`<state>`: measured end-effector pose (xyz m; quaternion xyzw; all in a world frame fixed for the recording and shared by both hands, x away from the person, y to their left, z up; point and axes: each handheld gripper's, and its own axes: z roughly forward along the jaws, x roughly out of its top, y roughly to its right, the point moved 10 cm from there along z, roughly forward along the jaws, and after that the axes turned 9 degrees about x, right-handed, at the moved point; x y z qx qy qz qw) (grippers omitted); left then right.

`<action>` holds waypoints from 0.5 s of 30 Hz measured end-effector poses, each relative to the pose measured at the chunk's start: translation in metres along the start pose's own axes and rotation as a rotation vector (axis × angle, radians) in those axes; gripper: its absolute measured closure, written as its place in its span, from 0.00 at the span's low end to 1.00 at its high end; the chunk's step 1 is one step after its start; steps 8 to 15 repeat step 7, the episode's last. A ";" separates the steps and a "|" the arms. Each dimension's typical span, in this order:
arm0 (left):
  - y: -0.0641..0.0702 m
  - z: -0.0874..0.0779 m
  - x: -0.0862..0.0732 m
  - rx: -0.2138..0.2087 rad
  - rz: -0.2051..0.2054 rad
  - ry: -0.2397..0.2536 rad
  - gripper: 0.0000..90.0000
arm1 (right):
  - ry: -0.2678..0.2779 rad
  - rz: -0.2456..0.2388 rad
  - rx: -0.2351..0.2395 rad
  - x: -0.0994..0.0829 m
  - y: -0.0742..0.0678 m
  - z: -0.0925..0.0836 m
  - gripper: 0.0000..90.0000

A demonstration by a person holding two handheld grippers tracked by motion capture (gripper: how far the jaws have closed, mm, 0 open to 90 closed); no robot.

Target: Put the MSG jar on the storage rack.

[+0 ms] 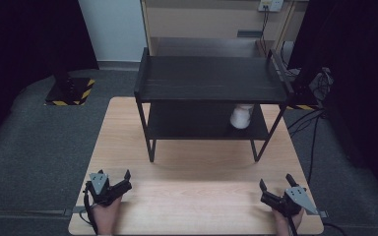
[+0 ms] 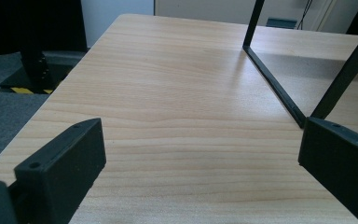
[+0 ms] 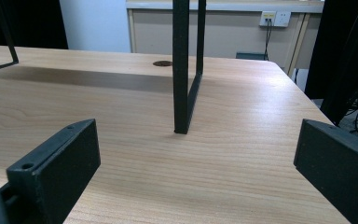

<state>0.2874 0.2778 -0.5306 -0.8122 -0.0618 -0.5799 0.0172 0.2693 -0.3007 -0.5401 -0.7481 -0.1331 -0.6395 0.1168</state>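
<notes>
Pale wood-grain table (image 1: 197, 196) on grey carpet, dark curtains left and right, light wall and a cabinet with a socket behind. Black two-tier shelf rack (image 1: 209, 78) standing on the far half of the table; top tier bare. White container (image 1: 241, 117) on the lower tier, toward its right end, partly hidden under the top tier; kind not discernible.

Left claw (image 1: 119, 180) at the near left corner, jaws spread, nothing between them; right claw (image 1: 274, 186) at the near right corner, likewise spread and empty. Both well apart from the rack. Rack foot bar (image 2: 274, 84) ahead in the left gripper view; front right leg (image 3: 182, 70) ahead in the right gripper view.

Judged step: reach for the white container. Advisable: use right claw, go in low between the tiers, clear of the front right leg, jaws wide until either side of the container, close gently. Risk: clipping the top tier, or tipping the container.
</notes>
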 end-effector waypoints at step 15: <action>-0.001 -0.001 0.000 -0.005 -0.011 0.006 0.00 | 0.003 0.009 -0.021 0.000 -0.001 -0.001 0.01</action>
